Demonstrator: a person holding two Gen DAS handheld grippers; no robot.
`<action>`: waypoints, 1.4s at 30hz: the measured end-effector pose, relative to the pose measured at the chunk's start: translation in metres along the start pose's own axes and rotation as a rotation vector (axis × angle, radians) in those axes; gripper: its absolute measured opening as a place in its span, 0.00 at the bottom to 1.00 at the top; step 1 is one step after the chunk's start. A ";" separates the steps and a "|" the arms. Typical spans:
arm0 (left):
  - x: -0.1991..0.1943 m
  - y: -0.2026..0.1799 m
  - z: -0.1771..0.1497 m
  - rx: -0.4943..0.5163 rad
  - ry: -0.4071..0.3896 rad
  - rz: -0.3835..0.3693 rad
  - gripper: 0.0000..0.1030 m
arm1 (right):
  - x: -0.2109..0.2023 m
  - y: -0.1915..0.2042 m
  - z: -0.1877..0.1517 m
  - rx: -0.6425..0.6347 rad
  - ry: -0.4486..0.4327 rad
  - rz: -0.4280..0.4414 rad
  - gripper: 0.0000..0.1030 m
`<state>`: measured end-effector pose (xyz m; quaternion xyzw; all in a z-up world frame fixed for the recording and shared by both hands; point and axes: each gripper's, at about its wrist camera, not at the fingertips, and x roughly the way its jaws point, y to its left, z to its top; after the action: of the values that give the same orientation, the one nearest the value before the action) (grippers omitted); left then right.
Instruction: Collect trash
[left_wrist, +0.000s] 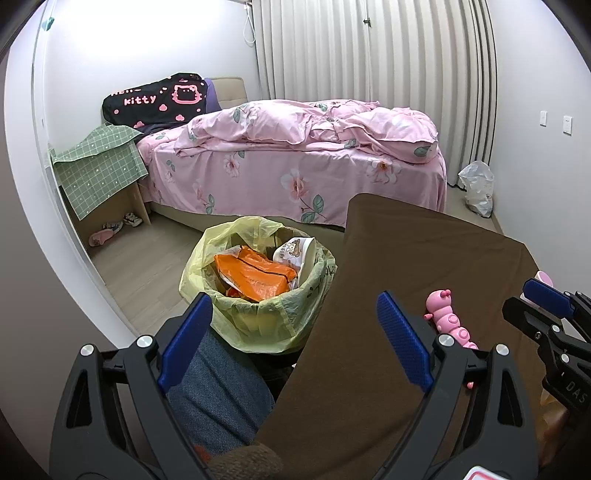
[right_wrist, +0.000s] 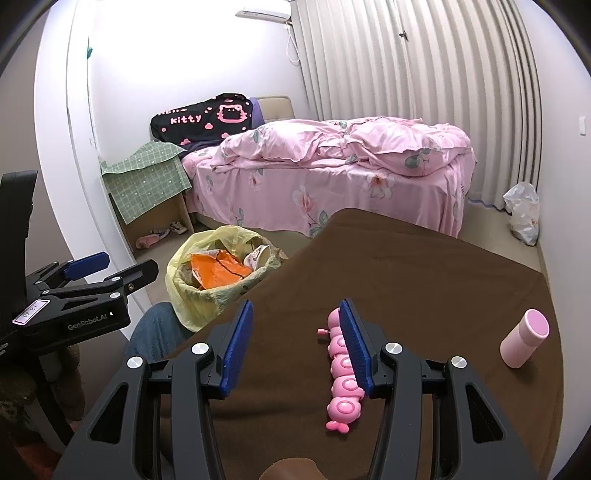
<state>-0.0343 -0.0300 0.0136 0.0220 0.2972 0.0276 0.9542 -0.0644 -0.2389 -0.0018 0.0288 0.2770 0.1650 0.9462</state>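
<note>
The pink segmented plastic caterpillar toy (right_wrist: 344, 373) lies on the brown cloth-covered desk (right_wrist: 424, 280), beside the right gripper (right_wrist: 293, 347), spread and empty. It seems light, hard and smooth; grasp across one middle segment. The left gripper (left_wrist: 295, 339) is also spread.

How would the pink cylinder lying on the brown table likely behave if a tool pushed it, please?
The pink cylinder lies on its side, so it would probably roll. It looks smooth and rigid, so pads may slip. The brown cloth beneath might slow it.
</note>
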 end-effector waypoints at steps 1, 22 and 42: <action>0.000 0.000 0.000 0.001 0.001 -0.001 0.84 | 0.000 0.000 0.000 0.000 0.001 -0.004 0.45; 0.003 0.002 0.000 0.007 0.011 -0.022 0.84 | -0.001 0.002 0.002 -0.001 0.008 -0.052 0.45; 0.009 0.009 -0.003 -0.004 0.032 -0.108 0.84 | -0.002 0.014 -0.002 -0.031 0.026 -0.107 0.45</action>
<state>-0.0295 -0.0204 0.0064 0.0036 0.3131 -0.0230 0.9494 -0.0708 -0.2268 -0.0002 -0.0029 0.2879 0.1189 0.9503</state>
